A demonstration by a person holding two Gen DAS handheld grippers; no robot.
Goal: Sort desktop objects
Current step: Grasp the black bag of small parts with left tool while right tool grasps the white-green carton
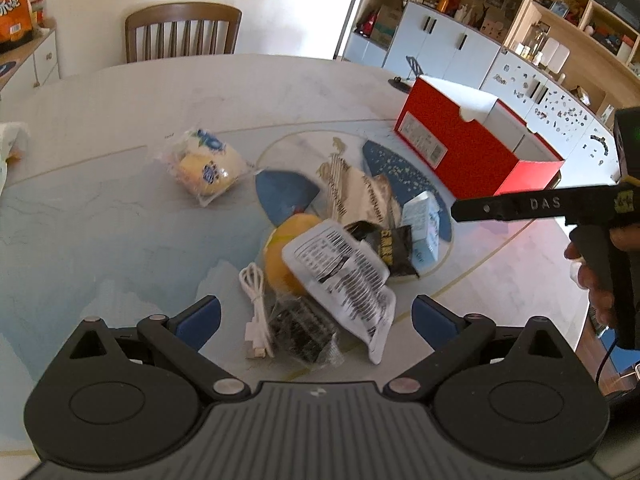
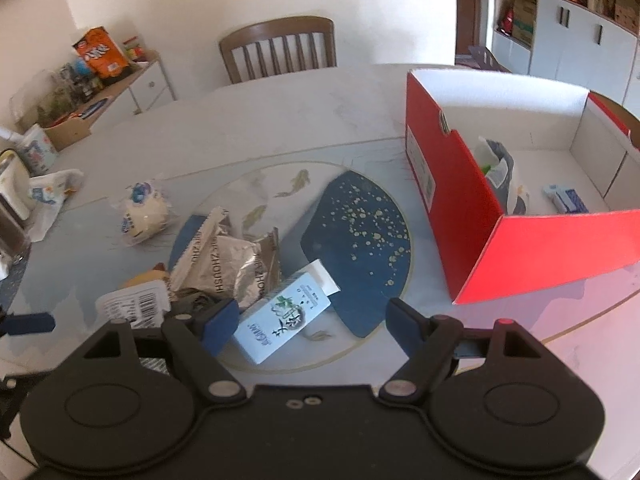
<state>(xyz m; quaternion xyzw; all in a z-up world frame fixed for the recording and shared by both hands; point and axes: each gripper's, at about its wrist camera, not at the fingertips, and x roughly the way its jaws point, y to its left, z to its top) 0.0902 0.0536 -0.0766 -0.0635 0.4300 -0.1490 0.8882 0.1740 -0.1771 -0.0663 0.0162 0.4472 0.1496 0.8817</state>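
A heap of small goods lies on the round table [image 1: 120,208], on and beside its blue, fish-painted centre panel. In it are a white pouch [image 1: 344,276] covered in black print and a barcode, a black sachet [image 1: 390,246] with yellow characters, a pale blue carton [image 1: 424,224], a crinkled silver bag [image 2: 224,264], a yellow round thing [image 1: 280,260] partly under the pouch, a dark packet in clear wrap [image 1: 300,330] and a coiled white cable [image 1: 256,312]. A wrapped bun [image 1: 208,166] with a blue logo lies apart to the left.

The red box [image 2: 520,248] stands open on the right side of the table. Only the right wrist view looks into it: a grey-and-white pouch [image 2: 504,172] leans against the near wall and a small blue-and-white item [image 2: 566,198] lies on the floor. That view also shows the carton's printed face [image 2: 286,312], white with dark brush characters and a green sprig. Only the left wrist view shows the cable, the black sachet and the person's hand [image 1: 600,268] on the other tool's handle.

The silver bag reads "ZHOUSH" along its seams. The other tool's bar is marked "DAS". The box's white end label is too small to read.

The left gripper [image 1: 316,316] is spread wide above the near edge of the heap, holding nothing. The right gripper [image 2: 310,326] is spread too, its blue pads either side of the carton's near end; whether they touch it I cannot tell.
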